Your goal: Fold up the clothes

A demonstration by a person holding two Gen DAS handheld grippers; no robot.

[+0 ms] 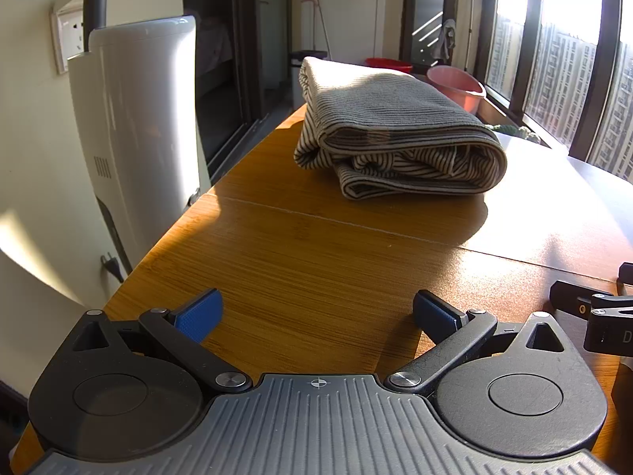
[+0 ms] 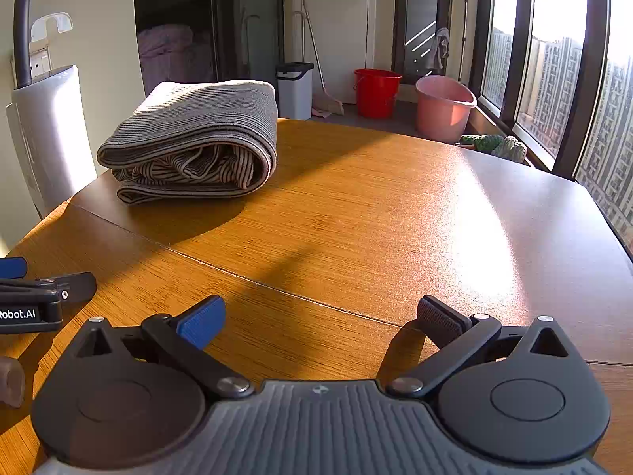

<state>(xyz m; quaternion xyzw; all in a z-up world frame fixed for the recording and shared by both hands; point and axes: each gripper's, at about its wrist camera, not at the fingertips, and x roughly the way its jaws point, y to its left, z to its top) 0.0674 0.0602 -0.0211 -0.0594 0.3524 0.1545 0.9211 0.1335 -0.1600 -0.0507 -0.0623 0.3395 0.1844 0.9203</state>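
The wooden surface (image 2: 356,206) carries a folded striped garment (image 2: 194,146) near its far left edge, well apart from the left gripper (image 1: 316,312) and right gripper (image 2: 320,316), both spread wide with nothing between their fingers.

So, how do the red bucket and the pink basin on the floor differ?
The red bucket is bright red, narrower and upright-sided; the pink basin is pale pink, wider and flares toward its rim. The bucket stands nearer the white bin, the basin nearer the window. Both stand open on the floor.
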